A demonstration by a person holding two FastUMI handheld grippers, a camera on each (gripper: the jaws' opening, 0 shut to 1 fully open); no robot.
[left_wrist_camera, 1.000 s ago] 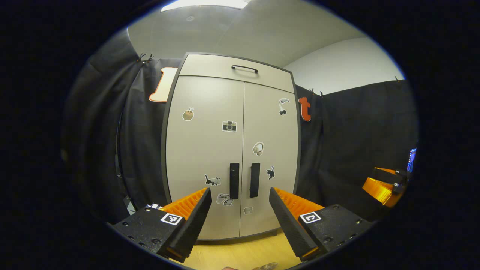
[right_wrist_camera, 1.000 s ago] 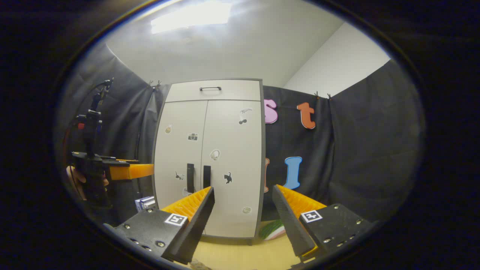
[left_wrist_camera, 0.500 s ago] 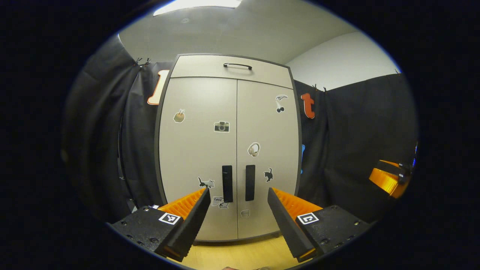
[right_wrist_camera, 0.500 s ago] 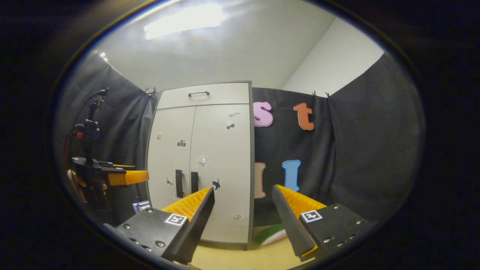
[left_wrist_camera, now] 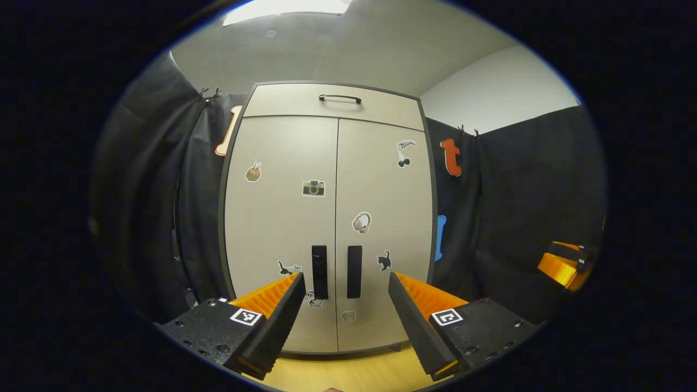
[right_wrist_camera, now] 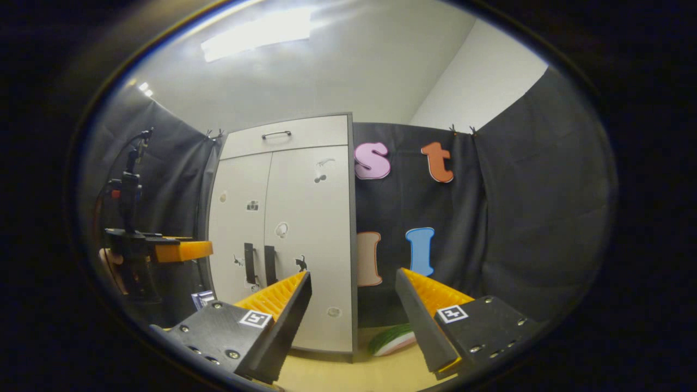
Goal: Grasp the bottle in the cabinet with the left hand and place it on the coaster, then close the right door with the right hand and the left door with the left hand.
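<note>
ahead of the left tongs point(left_wrist_camera: 343, 321) (spread wide): the shut cabinet point(left_wrist_camera: 283, 218).

cabinet point(left_wrist_camera: 283, 218): pale grey, dark edging | handles point(left_wrist_camera: 319, 271): black | tabletop point(left_wrist_camera: 348, 370): light wood

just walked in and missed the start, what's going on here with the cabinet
A person holds a two-finger gripper in each hand, facing a pale cabinet on a wooden tabletop. Both cabinet doors are shut, their two dark handles side by side. The left gripper points straight at those handles with its fingers spread and nothing between them. The right gripper is also open and empty, aimed past the cabinet's right edge. No bottle or coaster can be made out.
</note>
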